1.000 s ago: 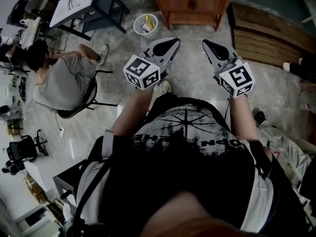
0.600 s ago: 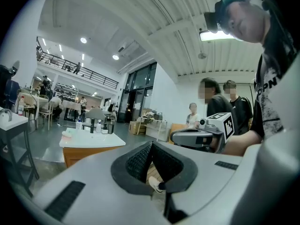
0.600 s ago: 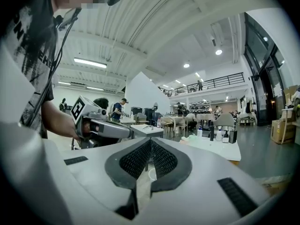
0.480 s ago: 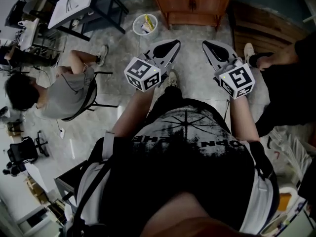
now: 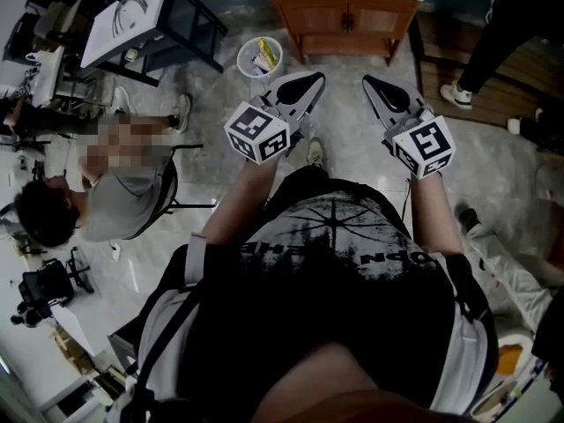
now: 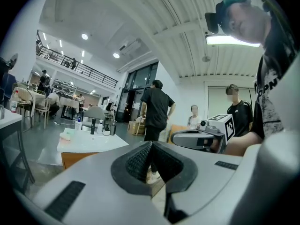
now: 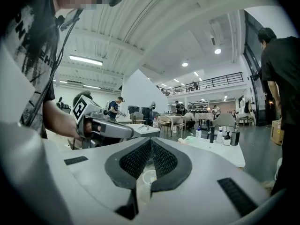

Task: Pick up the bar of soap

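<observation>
A wooden cabinet [image 5: 344,14] with a white top stands straight ahead in the head view. On that top lies a small pale green lump [image 6: 67,135], perhaps the soap; it also shows in the right gripper view as the pale lump [image 7: 192,138]. My left gripper [image 5: 312,78] and right gripper [image 5: 370,82] are held side by side at chest height, pointing at the cabinet and well short of it. Both are shut with nothing between the pads. The left gripper [image 6: 151,143] and right gripper [image 7: 151,140] each show closed pads in their own views.
A white bin [image 5: 260,55] with rubbish stands left of the cabinet. A seated person [image 5: 115,196] is at the left near a dark table [image 5: 132,7]. Another person [image 5: 507,29] stands at the upper right. Dark bottles [image 7: 220,135] stand on the cabinet top.
Both grippers have been carried forward toward the cabinet, still shut. The seated person has slid down the left side of the view, and a walking person has crossed to the upper right.
</observation>
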`<state>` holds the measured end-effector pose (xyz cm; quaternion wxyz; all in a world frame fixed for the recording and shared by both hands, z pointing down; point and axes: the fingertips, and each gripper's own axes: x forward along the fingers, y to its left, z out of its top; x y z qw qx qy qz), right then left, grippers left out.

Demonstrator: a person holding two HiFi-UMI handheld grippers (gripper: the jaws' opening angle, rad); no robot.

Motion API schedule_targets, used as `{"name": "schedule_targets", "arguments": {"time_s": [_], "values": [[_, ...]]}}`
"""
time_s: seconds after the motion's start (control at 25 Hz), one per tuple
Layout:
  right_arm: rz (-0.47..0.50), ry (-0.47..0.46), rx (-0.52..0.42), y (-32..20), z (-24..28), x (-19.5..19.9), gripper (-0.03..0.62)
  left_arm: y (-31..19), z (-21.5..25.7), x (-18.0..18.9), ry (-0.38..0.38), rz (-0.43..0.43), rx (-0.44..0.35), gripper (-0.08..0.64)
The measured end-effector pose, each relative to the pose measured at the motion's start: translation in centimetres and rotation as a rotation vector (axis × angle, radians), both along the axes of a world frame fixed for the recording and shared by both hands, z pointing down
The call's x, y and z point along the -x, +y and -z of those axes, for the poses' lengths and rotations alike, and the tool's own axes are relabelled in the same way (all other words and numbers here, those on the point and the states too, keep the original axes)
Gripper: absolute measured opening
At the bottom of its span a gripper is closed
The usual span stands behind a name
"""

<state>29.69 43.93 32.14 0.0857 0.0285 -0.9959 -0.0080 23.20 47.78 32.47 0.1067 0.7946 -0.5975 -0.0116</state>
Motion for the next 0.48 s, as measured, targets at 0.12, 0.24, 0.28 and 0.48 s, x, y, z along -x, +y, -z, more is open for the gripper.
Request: {"name": "schedule_targets", "arguments": {"time_s": [0.12, 0.24, 0.28, 0.48], "values": [[-0.013, 0.004, -0.001, -1.5, 0.4, 2.5, 0.014, -1.6, 0.4, 2.5, -0.001, -0.018, 0.001, 0.011], [-0.031, 0.002, -0.001, -3.1, 0.6, 5.2, 0.014, -3.3, 0.6, 5.2, -0.002, -0.034, 0.000, 0.011], [-0.037, 0.002, -0.001, -3.6, 0.6, 6.1, 0.014, -3.8, 0.6, 6.1, -0.001, -0.040, 0.000, 0.011], [-0.066, 0.009, -0.007, -5.8, 0.1, 10.5, 0.014, -6.3, -0.2, 10.7, -0.002, -0.071, 0.001, 0.011]]}}
